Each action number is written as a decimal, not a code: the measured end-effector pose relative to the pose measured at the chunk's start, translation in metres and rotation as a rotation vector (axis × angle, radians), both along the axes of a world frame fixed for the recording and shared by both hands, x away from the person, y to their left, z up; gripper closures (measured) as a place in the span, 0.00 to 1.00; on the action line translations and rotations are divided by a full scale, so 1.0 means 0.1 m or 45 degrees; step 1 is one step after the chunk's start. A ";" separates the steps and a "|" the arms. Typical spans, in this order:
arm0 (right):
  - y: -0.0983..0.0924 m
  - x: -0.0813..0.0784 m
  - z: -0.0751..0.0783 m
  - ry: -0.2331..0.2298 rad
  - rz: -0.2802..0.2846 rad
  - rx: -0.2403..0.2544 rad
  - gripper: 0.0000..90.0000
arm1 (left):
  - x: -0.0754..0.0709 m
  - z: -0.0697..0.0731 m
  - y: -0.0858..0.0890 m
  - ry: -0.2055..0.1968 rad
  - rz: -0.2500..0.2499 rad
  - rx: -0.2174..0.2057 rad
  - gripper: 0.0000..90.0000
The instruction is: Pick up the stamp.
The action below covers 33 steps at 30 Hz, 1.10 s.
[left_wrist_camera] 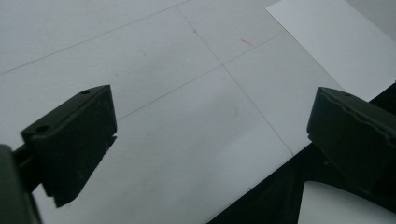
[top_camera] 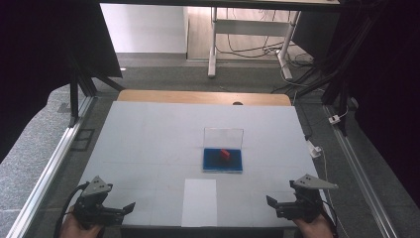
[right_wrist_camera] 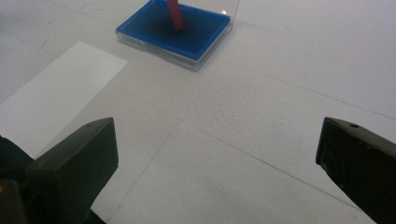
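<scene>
A shallow blue box with a clear lid standing upright behind it sits near the middle of the white table; a small red piece stands in it. In the right gripper view the blue box lies far ahead at upper left with the red piece upright in it. A white paper sheet lies at the front edge. My left gripper rests at the front left, open and empty. My right gripper rests at the front right, open, jaws wide apart over bare table.
The table's front edge runs under the left gripper, with the paper sheet beyond it. A wooden strip borders the far side. Metal rails, cables and a desk frame stand on the floor around the table.
</scene>
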State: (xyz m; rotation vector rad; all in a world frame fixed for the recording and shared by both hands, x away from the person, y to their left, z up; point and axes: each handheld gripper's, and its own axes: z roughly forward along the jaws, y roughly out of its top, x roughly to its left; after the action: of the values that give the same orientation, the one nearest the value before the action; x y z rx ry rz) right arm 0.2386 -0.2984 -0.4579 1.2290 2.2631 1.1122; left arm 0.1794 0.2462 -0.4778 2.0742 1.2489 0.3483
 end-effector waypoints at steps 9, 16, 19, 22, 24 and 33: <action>0.07 -0.02 0.00 -0.001 0.066 -0.070 0.00 | 0.01 0.01 0.05 -0.030 0.015 -0.007 0.00; 0.06 -0.01 0.00 0.004 0.071 -0.062 0.00 | 0.02 0.00 0.08 -0.006 0.035 -0.013 0.00; 0.06 -0.01 0.00 0.006 0.074 -0.055 0.00 | 0.03 -0.01 0.08 0.007 0.033 -0.024 0.00; 0.06 0.00 0.00 0.011 0.068 -0.045 0.00 | 0.03 -0.01 0.09 0.014 0.016 -0.039 0.01; 0.05 0.00 0.00 0.014 0.066 -0.045 0.00 | 0.04 -0.01 0.10 0.021 0.000 -0.052 0.01; 0.13 0.01 0.02 0.011 0.111 -0.048 0.00 | 0.04 -0.01 0.11 0.037 -0.096 -0.102 0.02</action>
State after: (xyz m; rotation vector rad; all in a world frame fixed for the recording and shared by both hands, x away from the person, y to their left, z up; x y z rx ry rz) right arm 0.2395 -0.2854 -0.4557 1.1324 2.3535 1.0918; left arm 0.1838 0.2574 -0.4792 2.0580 1.1787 0.2307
